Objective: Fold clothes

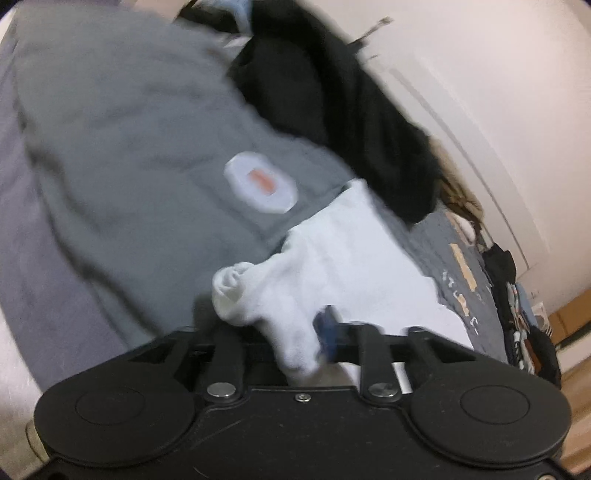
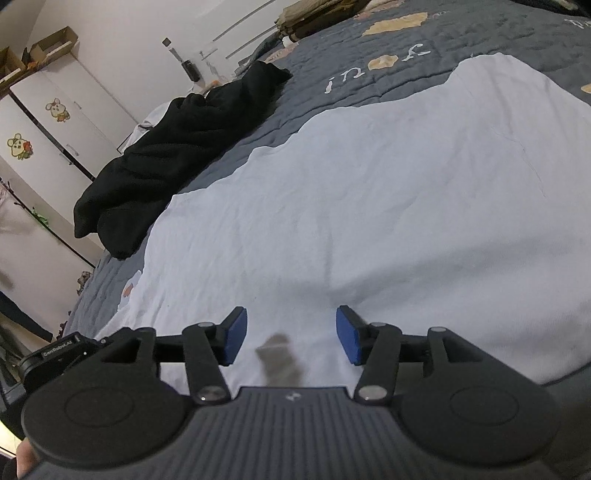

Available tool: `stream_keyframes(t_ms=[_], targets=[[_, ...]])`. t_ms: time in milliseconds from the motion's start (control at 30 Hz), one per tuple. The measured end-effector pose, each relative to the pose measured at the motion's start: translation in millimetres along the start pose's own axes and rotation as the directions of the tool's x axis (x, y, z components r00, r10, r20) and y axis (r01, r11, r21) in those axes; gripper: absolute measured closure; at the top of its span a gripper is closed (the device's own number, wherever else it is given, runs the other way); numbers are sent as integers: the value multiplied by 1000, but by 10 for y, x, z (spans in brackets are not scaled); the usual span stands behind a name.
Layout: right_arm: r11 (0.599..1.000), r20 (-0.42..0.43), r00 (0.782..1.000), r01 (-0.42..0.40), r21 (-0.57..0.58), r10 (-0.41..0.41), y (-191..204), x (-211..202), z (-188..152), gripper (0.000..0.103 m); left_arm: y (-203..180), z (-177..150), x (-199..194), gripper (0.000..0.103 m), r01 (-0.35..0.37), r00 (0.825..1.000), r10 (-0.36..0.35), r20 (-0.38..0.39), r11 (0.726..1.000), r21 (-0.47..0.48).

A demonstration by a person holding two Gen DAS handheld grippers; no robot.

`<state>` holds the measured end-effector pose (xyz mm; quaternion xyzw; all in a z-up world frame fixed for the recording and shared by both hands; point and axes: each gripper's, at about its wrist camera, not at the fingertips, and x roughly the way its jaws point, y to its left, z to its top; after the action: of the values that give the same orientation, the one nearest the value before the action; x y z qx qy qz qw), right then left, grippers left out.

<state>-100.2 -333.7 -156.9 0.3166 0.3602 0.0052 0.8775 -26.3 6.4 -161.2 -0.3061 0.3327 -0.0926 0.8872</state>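
Left wrist view: my left fingers [image 1: 295,347] were clamped on a bunched edge of the white garment [image 1: 354,254], which hung up from the bed [image 1: 454,236] into the grip. One blue pad [image 1: 327,332] showed against the cloth; the other was hidden behind it. A grey shirt [image 1: 129,155] with a white patch lay spread beyond, and a black pile [image 1: 332,92] sat at the far side near the wall. The frame was blurred, so I could not tell whether I held one layer or two.

Right wrist view: my right fingers [image 2: 291,336] stood wide apart and empty, just above the white garment [image 2: 369,184], which lay broad and fairly flat on the bed's quilt [image 2: 480,33]. A black garment [image 2: 166,158] lay heaped just beside its far left edge.

Judgement: the hold suited either opening the cloth out or carrying an edge over for a fold; the pictures did not settle which. Either way, good practice was to keep the left grip firm, take a matching edge with the right fingers, keep the cloth taut between them, and stay clear of the black heap.
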Motion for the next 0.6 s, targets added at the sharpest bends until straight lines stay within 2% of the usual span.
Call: stream_keyframes(t_ms=[133,200,267,367,500,600], targets=[[999,2,1000,-18,48,18,-54,-13,13,50,-312,-3,-152,91,46,997,-57,60,982,185],[997,0,1000,-14,76,14,-67,-67,38,50,-481,-18,-204,91,79,993,-98,58,961,266],[995,7,1000,5,104,-5,-74,-164,71,50,-669,-53,-242,91,113,989,-138,47,928,354],[987,48,998,24,157,-31,-149,-419,156,50,-1026,-197,-274,91,156,981,-191,14,838,523],[975,79,997,-3,221,-14,-331,-636,188,50,-1537,-580,-226,91,222,966,-247,-72,662,716],[968,96,995,-22,251,-2,-466,-745,179,50,-1844,-988,-60,90,274,958,-228,-177,533,801]])
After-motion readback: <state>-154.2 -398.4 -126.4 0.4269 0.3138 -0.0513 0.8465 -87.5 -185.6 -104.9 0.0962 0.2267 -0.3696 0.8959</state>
